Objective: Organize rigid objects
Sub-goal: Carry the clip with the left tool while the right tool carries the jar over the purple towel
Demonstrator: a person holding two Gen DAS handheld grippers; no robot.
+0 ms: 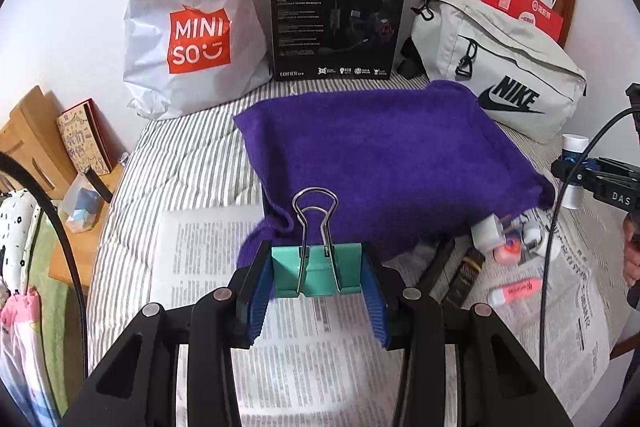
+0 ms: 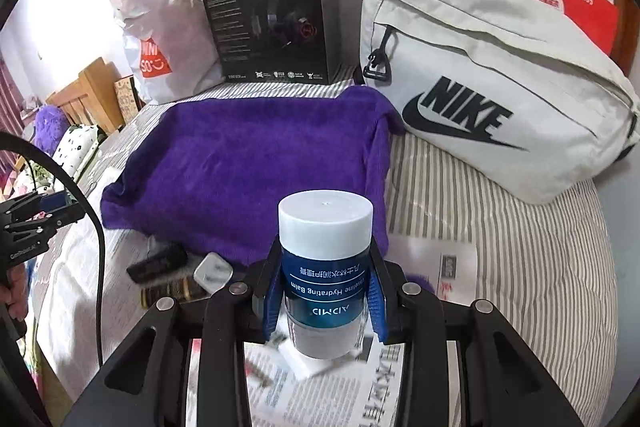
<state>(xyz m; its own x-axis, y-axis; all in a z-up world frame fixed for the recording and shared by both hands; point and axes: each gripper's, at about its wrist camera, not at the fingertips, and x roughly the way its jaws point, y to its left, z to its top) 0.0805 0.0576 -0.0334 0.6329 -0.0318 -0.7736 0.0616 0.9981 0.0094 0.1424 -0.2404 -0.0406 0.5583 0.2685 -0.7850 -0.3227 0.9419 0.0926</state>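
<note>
surface: striped bed [image 1: 192,147] | on it: purple towel [image 1: 380,155], newspaper [image 1: 304,347], Nike bag [image 2: 500,99], headset box [image 1: 340,15]

Bedroom: striped bedding [image 1: 192,155], wooden headboard [image 2: 90,87].

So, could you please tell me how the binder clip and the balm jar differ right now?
The binder clip is teal, flat-sided, with wire handles; the balm jar is round, blue-labelled, white-capped. The clip sits in the left gripper, the jar in the right gripper. Both are clamped above the newspaper.
</note>
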